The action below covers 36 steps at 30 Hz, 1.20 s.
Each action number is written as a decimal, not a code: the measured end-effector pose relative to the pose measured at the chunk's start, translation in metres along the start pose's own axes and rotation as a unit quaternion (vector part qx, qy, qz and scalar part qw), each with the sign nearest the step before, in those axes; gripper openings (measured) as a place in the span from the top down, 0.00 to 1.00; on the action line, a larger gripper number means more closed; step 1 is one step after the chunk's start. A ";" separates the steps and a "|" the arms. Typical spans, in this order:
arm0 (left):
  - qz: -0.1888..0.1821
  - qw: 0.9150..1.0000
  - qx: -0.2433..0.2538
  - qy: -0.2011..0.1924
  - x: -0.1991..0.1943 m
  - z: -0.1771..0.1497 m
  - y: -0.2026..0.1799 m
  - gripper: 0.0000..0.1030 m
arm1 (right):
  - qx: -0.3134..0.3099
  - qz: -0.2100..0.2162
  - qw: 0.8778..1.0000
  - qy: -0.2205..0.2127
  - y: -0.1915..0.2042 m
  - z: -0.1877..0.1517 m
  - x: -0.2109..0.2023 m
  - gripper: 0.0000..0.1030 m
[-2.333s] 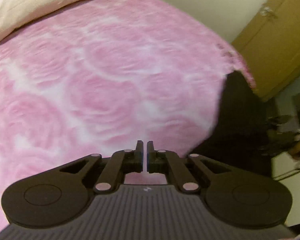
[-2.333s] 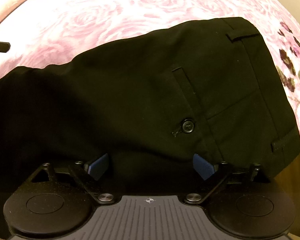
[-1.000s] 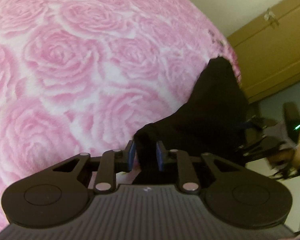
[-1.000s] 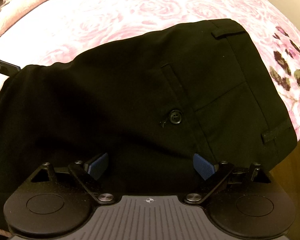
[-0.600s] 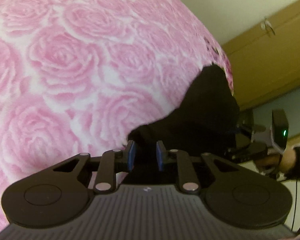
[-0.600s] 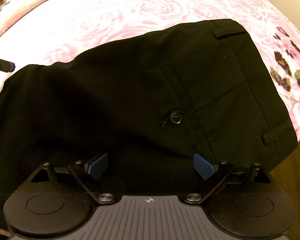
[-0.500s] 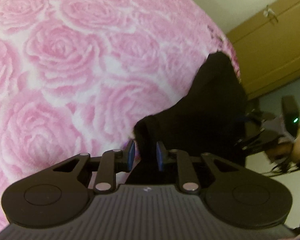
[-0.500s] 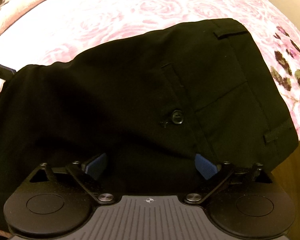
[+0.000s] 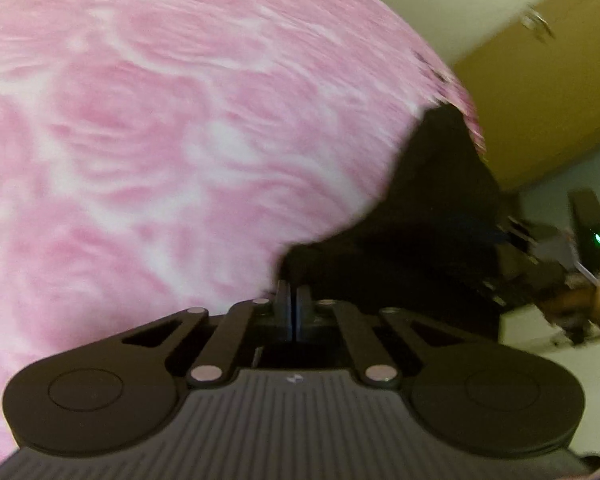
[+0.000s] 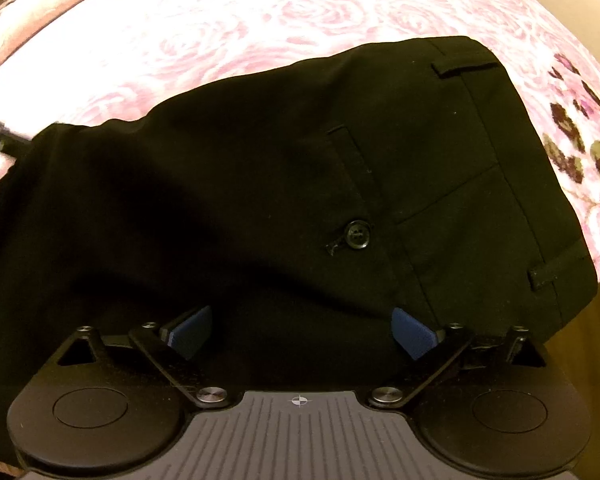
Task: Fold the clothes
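Black trousers point(image 10: 260, 200) lie on the pink rose bedspread point(image 10: 300, 12), waistband with belt loops at the right and a buttoned back pocket point(image 10: 358, 234) facing up. My right gripper point(image 10: 302, 332) hovers low over the near edge of them, open wide, blue pads point(image 10: 190, 332) apart with only cloth beneath. In the left wrist view my left gripper point(image 9: 294, 304) has its fingers pressed together at the dark end of the trousers point(image 9: 420, 232), shut on that cloth. This view is motion-blurred. The right gripper point(image 9: 540, 252) and a hand point(image 9: 596, 300) show at the far right.
The bedspread point(image 9: 160, 140) fills most of the left wrist view. A brown wardrobe point(image 9: 540, 100) stands past the bed's edge. A beige blanket point(image 10: 40, 12) lies at the bed's far left. Dark flower print point(image 10: 572, 128) marks the bed's right edge.
My left gripper's fingers, half open around the trousers' end before, have come together on the cloth, and its view now blurs with motion. The right gripper stays open and nearly still.
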State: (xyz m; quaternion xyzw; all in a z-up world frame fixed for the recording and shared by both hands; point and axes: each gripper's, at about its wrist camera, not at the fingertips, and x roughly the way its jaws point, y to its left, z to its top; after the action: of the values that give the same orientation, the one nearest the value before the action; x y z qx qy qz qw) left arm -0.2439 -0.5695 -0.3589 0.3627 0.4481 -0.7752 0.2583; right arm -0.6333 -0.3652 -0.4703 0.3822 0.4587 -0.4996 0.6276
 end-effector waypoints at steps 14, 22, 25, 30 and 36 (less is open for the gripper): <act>0.047 0.998 0.020 -0.030 -0.034 -0.007 -0.025 0.97 | 0.052 -0.038 0.997 -0.044 0.007 -0.022 -0.026 0.04; 0.012 0.998 0.066 0.013 0.018 -0.018 -0.085 0.96 | 0.033 -0.006 0.996 -0.087 -0.023 0.042 -0.043 0.24; 0.046 0.993 0.091 0.053 0.048 -0.038 -0.095 0.96 | 0.034 0.008 0.996 -0.085 -0.038 0.074 -0.048 0.24; 0.084 0.993 0.062 0.059 0.043 -0.064 -0.103 0.96 | 0.035 0.032 0.996 -0.082 -0.064 0.128 -0.055 0.22; 0.170 0.981 0.008 0.094 0.012 -0.115 -0.099 0.96 | 0.050 0.038 0.996 -0.058 -0.072 0.111 -0.083 0.22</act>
State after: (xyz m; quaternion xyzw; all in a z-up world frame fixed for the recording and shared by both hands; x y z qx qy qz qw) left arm -0.2851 -0.4226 -0.3567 0.5063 0.3963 -0.6862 0.3401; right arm -0.6887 -0.4615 -0.3604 0.4003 0.3818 -0.5190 0.6516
